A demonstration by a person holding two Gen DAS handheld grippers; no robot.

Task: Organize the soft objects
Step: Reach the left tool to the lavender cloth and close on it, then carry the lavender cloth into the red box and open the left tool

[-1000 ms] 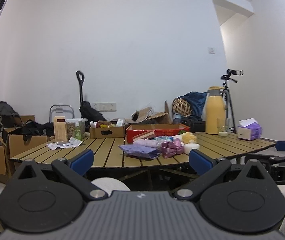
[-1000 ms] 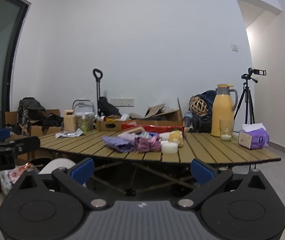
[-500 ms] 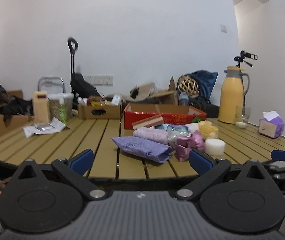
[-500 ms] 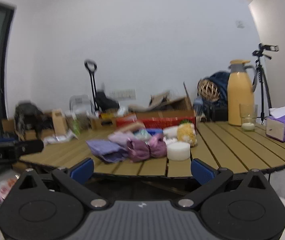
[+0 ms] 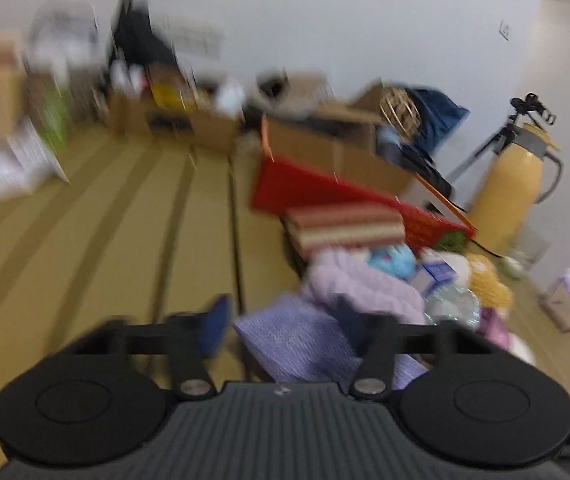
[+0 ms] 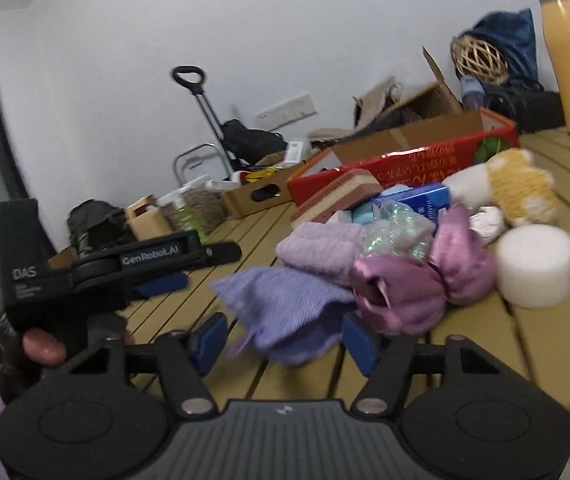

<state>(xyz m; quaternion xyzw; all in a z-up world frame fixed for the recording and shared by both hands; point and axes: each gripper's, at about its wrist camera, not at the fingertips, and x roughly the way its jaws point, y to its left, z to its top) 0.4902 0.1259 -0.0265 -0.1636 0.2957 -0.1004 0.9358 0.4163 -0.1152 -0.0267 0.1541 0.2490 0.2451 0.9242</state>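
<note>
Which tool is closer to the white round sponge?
The right tool. It sits at the purple cloth, with the white round sponge just to its right. The left tool is farther left.

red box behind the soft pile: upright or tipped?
Upright, open side up. The right wrist view shows the red box standing flat on the slatted table, its brown inner walls visible. Contents cannot be told.

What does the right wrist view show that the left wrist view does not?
Only the right wrist view shows the left gripper from the side, the white foam cylinder and the pink satin bundle clearly. Only the left wrist view shows the tripod and the tissue box. Both share the purple knit cloth, the red box, the yellow jug and the slatted table.
</note>
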